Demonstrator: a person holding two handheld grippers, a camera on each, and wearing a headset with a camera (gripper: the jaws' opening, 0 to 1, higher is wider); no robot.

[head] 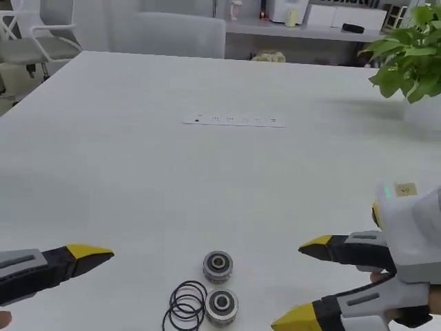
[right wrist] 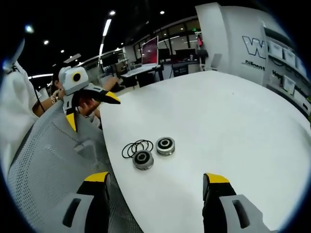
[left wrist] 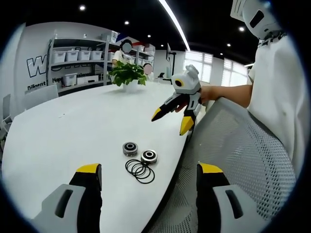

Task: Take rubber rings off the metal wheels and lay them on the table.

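While loose rubber rings (head: 186, 307) lie on the counter (head: 207, 172) just beside the nearer of two metal wheels (head: 221, 305), the left gripper (right wrist: 92, 111) and right gripper (head: 293, 284) hover either side, fingers wide and empty, so the next move is probably to pin a wheel and peel off any remaining ring.

Two metal wheels (right wrist: 165, 145), loose rubber rings (right wrist: 138, 144), fingers (right wrist: 95, 177) apart

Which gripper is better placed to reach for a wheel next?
Probably the right gripper: its jaws stand open, both tips aimed at the metal wheels with bare table between. The left gripper, also open, has the loose rubber rings lying on its side of the wheels.
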